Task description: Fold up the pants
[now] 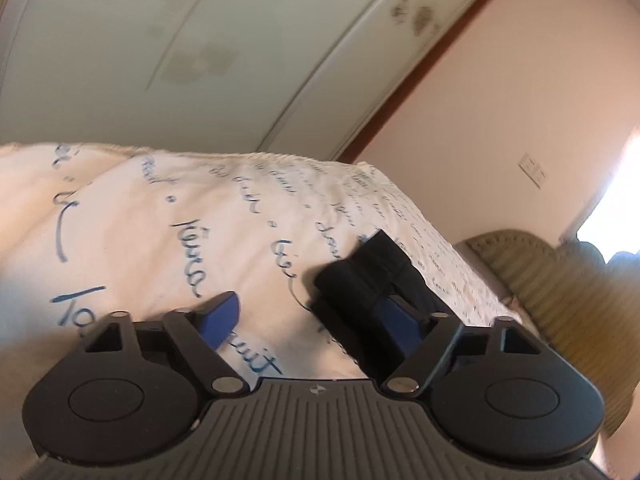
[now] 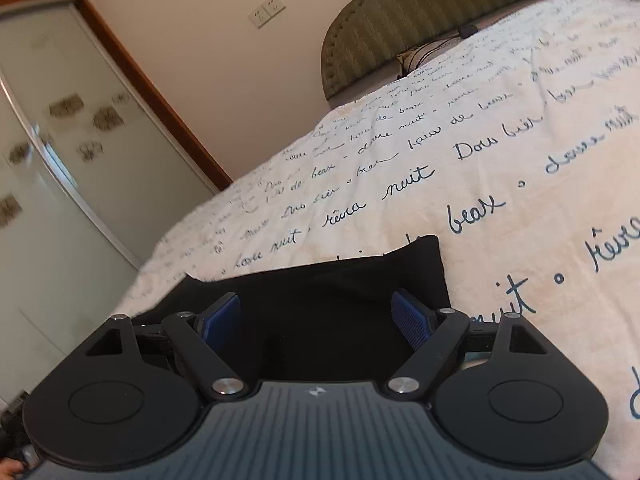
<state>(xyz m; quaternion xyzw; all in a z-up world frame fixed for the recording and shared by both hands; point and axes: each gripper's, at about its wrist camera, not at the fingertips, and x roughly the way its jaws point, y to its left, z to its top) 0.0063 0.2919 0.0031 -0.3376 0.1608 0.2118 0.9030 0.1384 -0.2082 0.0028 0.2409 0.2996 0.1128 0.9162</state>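
Because the pants (image 2: 320, 300) already lie as a compact black bundle on the bedspread (image 2: 500, 152), what you do next depends on which tool sits closer to them. In the right wrist view the dark cloth fills the space directly ahead of your right gripper (image 2: 320, 320), its far edge running roughly crosswise to the fingers, with one square corner showing at the far right. Those jaws are spread wide, and the blue pads (image 2: 412, 316) sit to either side over the cloth without visibly pinching it; whether they brush the fabric cannot be told from here.

Your left gripper (image 1: 316, 320) is also spread wide and grasps nothing. From its camera the pants (image 1: 368, 276) appear as a stacked dark fold off to the right, just past the right-hand finger, not centred between the fingers; over the left-hand pad there is only bare bedspread (image 1: 140, 220). The view is soft with blur.

So your right hand looks the nearer and better lined up; the left would need to swing toward the bundle before it could help. Beyond the bed stand a striped headboard (image 2: 420, 4), the pale wall (image 2: 224, 12) and a wardrobe door (image 2: 60, 128).
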